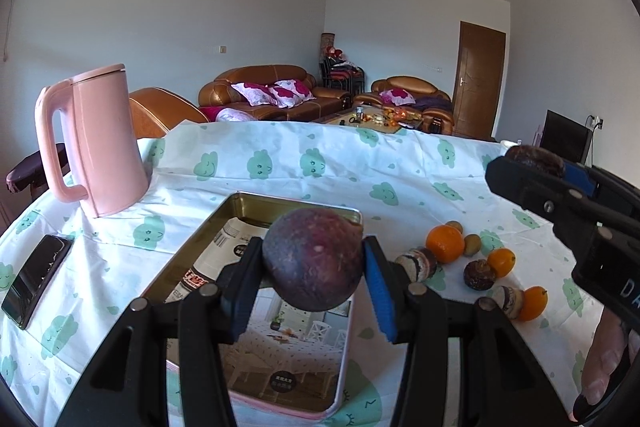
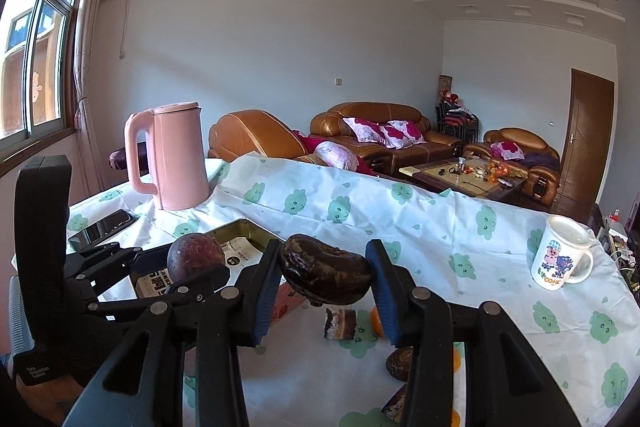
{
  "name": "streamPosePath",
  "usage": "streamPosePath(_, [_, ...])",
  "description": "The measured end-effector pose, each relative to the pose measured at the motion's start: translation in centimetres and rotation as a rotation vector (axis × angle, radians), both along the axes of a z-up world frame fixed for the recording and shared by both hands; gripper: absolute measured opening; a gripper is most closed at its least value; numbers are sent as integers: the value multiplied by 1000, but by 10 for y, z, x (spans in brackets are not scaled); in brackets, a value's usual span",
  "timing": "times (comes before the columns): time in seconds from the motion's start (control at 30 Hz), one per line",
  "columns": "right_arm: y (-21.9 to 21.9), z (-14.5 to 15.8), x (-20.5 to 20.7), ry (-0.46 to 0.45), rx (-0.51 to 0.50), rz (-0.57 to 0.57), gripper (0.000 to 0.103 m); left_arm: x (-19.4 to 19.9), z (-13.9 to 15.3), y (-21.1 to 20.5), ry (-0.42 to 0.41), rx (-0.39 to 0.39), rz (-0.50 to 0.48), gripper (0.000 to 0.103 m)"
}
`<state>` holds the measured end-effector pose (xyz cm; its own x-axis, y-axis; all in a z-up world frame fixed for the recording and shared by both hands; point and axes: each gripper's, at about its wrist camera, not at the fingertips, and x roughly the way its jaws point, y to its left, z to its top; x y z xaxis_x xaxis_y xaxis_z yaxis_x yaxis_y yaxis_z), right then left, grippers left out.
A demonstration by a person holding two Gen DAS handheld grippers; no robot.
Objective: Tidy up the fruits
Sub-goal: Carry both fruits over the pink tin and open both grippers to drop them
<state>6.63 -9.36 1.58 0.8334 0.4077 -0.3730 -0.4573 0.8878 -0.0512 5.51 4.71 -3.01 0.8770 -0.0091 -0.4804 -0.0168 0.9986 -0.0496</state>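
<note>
My left gripper is shut on a round purple passion fruit and holds it above the open metal tin. My right gripper is shut on a dark wrinkled passion fruit, held above the table to the right of the tin. The right gripper also shows in the left wrist view at the right edge. Several oranges, dark fruits and small kiwis lie loose on the cloth right of the tin.
A pink kettle stands at the back left of the table. A black phone lies at the left edge. A white cartoon mug stands at the right. The tablecloth is white with green clouds.
</note>
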Motion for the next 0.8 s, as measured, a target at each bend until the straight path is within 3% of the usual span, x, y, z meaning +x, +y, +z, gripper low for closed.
streamPosePath(0.8, [76, -34, 53, 101, -40, 88, 45, 28, -15, 56, 61, 49, 86, 51])
